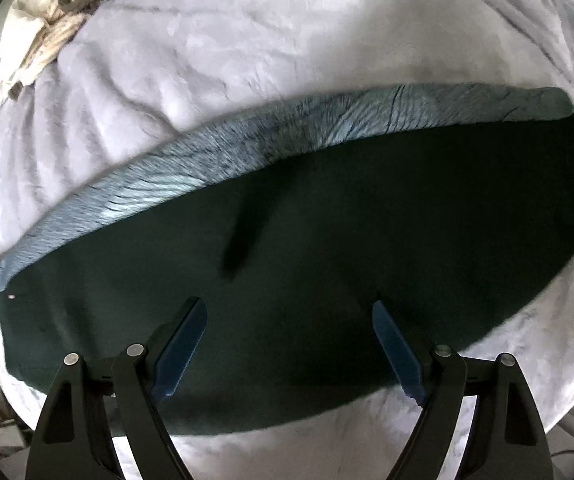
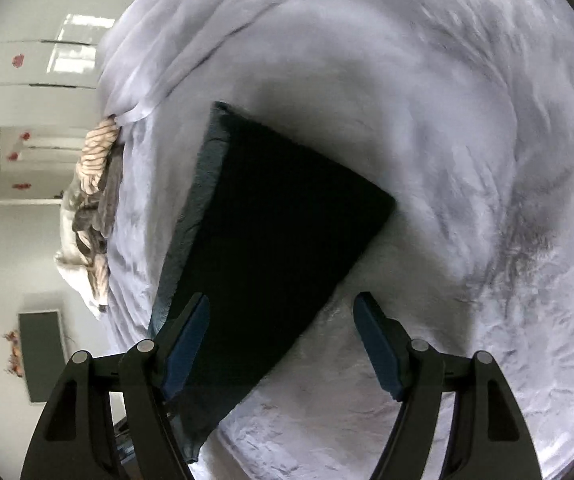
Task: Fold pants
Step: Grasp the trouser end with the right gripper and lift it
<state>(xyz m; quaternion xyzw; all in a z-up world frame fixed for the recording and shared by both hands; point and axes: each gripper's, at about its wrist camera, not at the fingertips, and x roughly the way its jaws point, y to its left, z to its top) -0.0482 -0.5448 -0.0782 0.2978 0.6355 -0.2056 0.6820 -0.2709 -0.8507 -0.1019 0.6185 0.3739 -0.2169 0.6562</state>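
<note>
Dark green pants [image 1: 327, 264] lie flat on a pale fluffy blanket [image 1: 207, 60], with a lighter blue fleecy lining [image 1: 215, 168] showing along their far edge. My left gripper [image 1: 289, 310] hangs straight above the dark cloth, open, nothing between its blue pads. In the right wrist view the same pants [image 2: 283, 232] form a long dark slab running from the lower left up to the middle. My right gripper [image 2: 281, 306] is open over their near end, its left pad above the cloth and its right pad above the blanket [image 2: 427, 128].
A bundle of striped and beige bedding [image 2: 95, 184] lies at the blanket's left edge, also seen as crumpled bedding [image 1: 55, 12] at top left. Beyond it are a white wall with red stickers [image 2: 19, 60] and a dark panel [image 2: 43, 352].
</note>
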